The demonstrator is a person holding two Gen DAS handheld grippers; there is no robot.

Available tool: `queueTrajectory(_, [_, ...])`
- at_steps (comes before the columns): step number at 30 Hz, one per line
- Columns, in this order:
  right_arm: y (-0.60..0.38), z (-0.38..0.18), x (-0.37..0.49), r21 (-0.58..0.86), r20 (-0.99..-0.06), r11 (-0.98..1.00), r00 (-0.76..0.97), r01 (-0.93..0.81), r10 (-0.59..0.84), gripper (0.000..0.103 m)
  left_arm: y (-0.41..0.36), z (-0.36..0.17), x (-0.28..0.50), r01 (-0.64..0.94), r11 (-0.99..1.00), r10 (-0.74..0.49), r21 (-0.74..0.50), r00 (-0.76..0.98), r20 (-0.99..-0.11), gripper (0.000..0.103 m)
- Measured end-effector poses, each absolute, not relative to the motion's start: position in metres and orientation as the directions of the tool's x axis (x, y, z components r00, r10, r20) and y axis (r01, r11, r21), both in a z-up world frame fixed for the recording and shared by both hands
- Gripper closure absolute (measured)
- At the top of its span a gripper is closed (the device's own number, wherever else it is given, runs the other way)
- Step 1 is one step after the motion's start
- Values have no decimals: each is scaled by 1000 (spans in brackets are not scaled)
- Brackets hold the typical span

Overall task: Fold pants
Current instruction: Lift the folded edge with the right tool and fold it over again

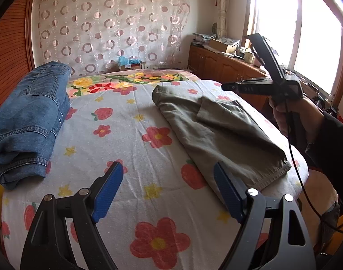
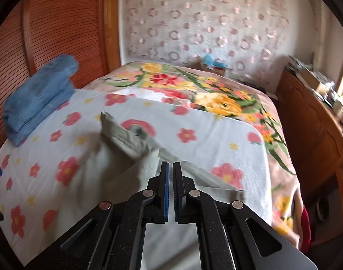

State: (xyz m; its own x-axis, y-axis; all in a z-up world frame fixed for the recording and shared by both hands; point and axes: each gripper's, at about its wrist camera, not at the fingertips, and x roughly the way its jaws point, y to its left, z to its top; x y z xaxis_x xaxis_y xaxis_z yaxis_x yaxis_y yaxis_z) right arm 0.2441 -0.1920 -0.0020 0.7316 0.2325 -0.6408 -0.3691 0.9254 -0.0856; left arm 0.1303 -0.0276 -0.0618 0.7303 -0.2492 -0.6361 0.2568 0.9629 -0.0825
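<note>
Grey-green pants (image 1: 218, 132) lie partly folded on the flowered sheet, right of centre, hem toward me. In the right wrist view the pants (image 2: 126, 144) lie below the fingers, blurred. My left gripper (image 1: 169, 186) is open and empty, low over the sheet just left of the pants' hem. My right gripper (image 2: 170, 168) has its jaws nearly together with nothing between them, raised above the pants. It also shows in the left wrist view (image 1: 238, 63), held up in a hand at the right.
Folded blue jeans (image 1: 29, 121) lie at the bed's left edge by a wooden slatted panel (image 2: 65, 27). A floral blanket (image 2: 216, 96) covers the far end of the bed. A wooden cabinet (image 1: 225, 65) with clutter stands along the window at the right.
</note>
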Motion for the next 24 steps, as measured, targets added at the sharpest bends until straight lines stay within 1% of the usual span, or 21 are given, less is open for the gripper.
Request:
queueTrajectory(2, [-194,-3,243,-67,-638,938,737,-341,222,100,-29,-64,130,258,963,-248,-79,727,-640,20])
queueTrajectory(5, [-191,-4,236,-4,-626,938,732,-347,268,100,-31,-66,130,257,963,-244,-76,724,-645,20])
queueTrajectory(6, [-189,-5,235,5,-626,936,729,-353,278,93,-31,-67,130,256,964,-244,-77,722,-647,20])
queueTrajectory(7, [-187,-6,232,7,-625,934,727,-357,283,89,-31,-68,132,256,964,-244,-78,721,-649,20])
queueTrajectory(8, [-185,-8,229,14,-626,929,721,-371,298,83,-32,-68,132,256,964,-244,-78,720,-649,20])
queueTrajectory(9, [-187,-8,226,22,-628,922,712,-387,313,80,-32,-69,133,257,963,-244,-77,720,-650,20])
queueTrajectory(16, [-179,-13,211,18,-654,868,651,-497,386,79,-36,-71,132,261,962,-244,-74,716,-654,20])
queueTrajectory(20, [-169,-19,211,-18,-679,848,629,-530,379,79,-38,-70,130,267,961,-250,-76,717,-651,20])
queueTrajectory(24, [-163,-22,216,-45,-699,848,623,-527,351,79,-39,-68,129,272,960,-254,-75,718,-648,20])
